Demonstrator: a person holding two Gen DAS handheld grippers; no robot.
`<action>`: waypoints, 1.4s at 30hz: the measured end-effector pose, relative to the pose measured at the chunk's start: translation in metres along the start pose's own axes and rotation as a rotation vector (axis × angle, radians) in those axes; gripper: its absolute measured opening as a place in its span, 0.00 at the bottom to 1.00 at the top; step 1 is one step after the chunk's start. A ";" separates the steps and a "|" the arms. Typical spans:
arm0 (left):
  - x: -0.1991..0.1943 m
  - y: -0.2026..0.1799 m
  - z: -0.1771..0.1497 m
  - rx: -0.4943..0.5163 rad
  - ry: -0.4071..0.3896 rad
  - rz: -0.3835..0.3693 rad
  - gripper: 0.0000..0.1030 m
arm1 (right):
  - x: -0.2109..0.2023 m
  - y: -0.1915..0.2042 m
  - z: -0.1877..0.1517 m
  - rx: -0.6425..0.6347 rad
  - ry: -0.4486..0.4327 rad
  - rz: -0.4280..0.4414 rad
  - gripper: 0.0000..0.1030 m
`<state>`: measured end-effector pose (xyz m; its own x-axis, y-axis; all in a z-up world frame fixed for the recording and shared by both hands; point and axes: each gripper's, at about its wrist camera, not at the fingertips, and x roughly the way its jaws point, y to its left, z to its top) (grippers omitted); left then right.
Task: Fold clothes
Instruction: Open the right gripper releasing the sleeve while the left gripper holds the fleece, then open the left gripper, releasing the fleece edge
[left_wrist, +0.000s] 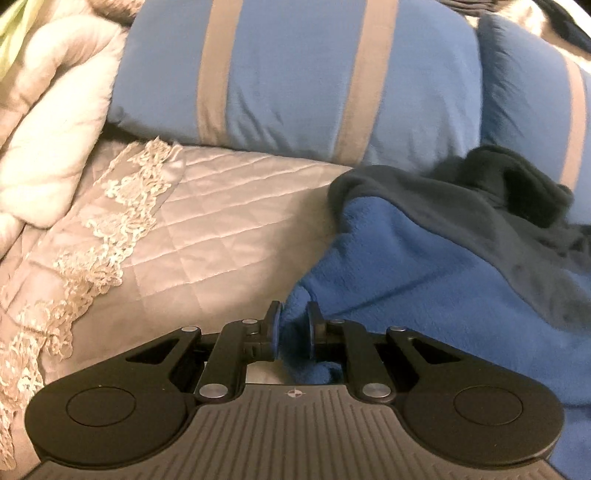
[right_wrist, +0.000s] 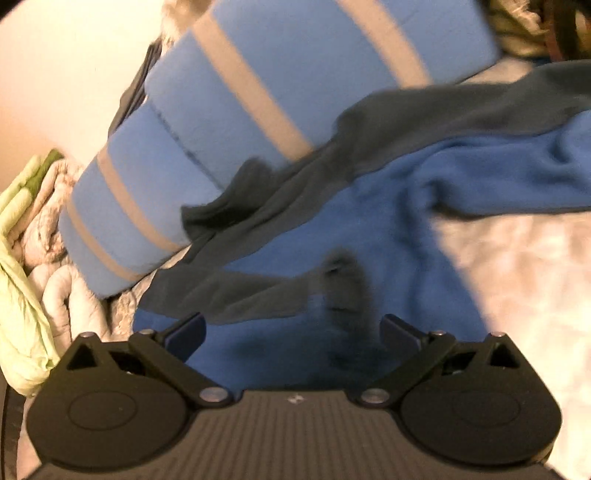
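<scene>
Item: fleece top (right_wrist: 369, 229), bright blue with dark grey panels, one piece. It is spread on a bed, over a quilted bedspread (left_wrist: 221, 206) of pale satin with a lace border. Its collar end is bunched against two blue pillows with grey stripes (left_wrist: 295, 74) at the head of the bed; a dark grey sleeve (right_wrist: 236, 295) is laid across the blue body.

Lie: in the right wrist view the long axis of the top runs from the near lower left, up and away to the far right, where a blue sleeve or hem trails onto the bare bedspread.

Left gripper (left_wrist: 293, 328): narrowed onto a fold of the blue fleece at the top's near edge, with cloth pinched between the pads. The bulk of the garment is seen ahead and to the right of it, the bare bedspread to its left.

Right gripper (right_wrist: 291, 332): jaws spread wide, nothing between them, held just above the blue body with the dark sleeve directly ahead. This view is blurred.

Judgement: the free right gripper is nearer the sleeve and the far side; the next fold is likely to depend on a grasp taken there while the near edge is held by the left.
</scene>
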<state>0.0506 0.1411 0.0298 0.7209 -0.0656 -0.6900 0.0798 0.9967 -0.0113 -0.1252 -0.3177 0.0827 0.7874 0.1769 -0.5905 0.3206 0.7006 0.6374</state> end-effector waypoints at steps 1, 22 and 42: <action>0.002 0.001 0.001 -0.006 0.014 -0.006 0.15 | -0.012 -0.009 0.001 -0.002 -0.018 -0.011 1.00; 0.001 0.072 -0.003 -0.148 0.161 -0.293 0.47 | -0.084 -0.076 -0.001 0.129 -0.072 -0.058 1.00; 0.013 0.017 0.031 0.167 0.049 -0.107 0.12 | -0.093 -0.090 -0.010 0.150 -0.081 -0.136 1.00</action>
<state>0.0831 0.1552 0.0430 0.6680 -0.1642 -0.7258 0.2699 0.9624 0.0307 -0.2326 -0.3903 0.0746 0.7693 0.0269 -0.6383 0.4969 0.6027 0.6244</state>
